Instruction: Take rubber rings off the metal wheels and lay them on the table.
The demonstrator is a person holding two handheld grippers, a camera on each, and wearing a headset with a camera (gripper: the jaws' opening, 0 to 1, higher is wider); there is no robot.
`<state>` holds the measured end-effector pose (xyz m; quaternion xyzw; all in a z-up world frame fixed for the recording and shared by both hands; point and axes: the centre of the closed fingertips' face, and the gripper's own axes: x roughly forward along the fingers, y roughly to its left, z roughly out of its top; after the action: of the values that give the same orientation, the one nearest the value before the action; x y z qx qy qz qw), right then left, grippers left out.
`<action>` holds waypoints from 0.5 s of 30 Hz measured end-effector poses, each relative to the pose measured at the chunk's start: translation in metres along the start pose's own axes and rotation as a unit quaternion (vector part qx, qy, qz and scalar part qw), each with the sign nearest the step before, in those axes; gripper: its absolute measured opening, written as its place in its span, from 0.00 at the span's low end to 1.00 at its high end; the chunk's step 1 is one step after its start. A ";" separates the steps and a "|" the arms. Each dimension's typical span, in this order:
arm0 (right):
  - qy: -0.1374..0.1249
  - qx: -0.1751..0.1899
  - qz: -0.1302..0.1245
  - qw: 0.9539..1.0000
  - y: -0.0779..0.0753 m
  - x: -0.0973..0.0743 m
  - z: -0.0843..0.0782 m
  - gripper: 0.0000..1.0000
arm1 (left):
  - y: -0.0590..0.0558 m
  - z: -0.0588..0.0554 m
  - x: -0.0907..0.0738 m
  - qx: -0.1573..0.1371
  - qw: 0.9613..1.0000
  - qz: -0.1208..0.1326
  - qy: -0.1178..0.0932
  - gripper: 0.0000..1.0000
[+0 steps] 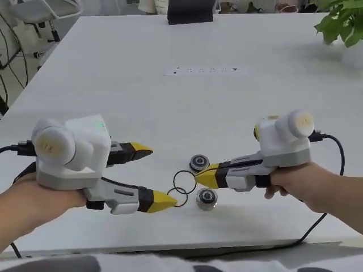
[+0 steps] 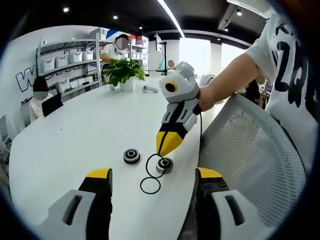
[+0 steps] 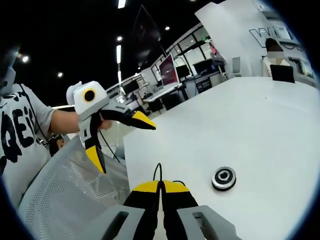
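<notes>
Right tongs pinched shut on rubber ring, just beside near wheel. Left tongs spread wide, empty. Second ring flat on tabletop. Lower your ring beside it, clear of far wheel. Release low so it won't roll.

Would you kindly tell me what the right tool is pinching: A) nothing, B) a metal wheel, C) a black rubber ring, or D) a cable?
C: the right tool has its jaws shut on a thin black rubber ring, seen between them in the right gripper view.
</notes>
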<state>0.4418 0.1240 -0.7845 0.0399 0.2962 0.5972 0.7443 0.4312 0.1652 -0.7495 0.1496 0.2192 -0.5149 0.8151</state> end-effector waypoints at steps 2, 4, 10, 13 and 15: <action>0.004 -0.001 -0.001 1.000 -0.001 0.003 -0.001 0.00 | 0.001 -0.002 -0.003 -0.005 1.000 0.002 0.001 0.67; 0.007 -0.001 -0.002 1.000 -0.003 0.006 -0.002 0.00 | 0.002 -0.004 -0.005 -0.005 1.000 0.005 0.003 0.68; 0.028 -0.007 -0.009 1.000 -0.009 0.012 -0.009 0.00 | 0.005 -0.007 -0.013 -0.009 1.000 0.014 -0.001 0.71; 0.032 -0.005 -0.011 0.999 -0.012 0.015 -0.010 0.00 | 0.006 -0.009 -0.017 -0.011 1.000 0.014 -0.001 0.74; 0.039 -0.004 -0.013 0.999 -0.013 0.020 -0.012 0.00 | 0.007 -0.011 -0.021 -0.012 1.000 0.017 -0.002 0.74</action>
<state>0.4491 0.1348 -0.8071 0.0097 0.3228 0.5902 0.7398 0.4278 0.1898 -0.7479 0.1431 0.2211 -0.4984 0.8260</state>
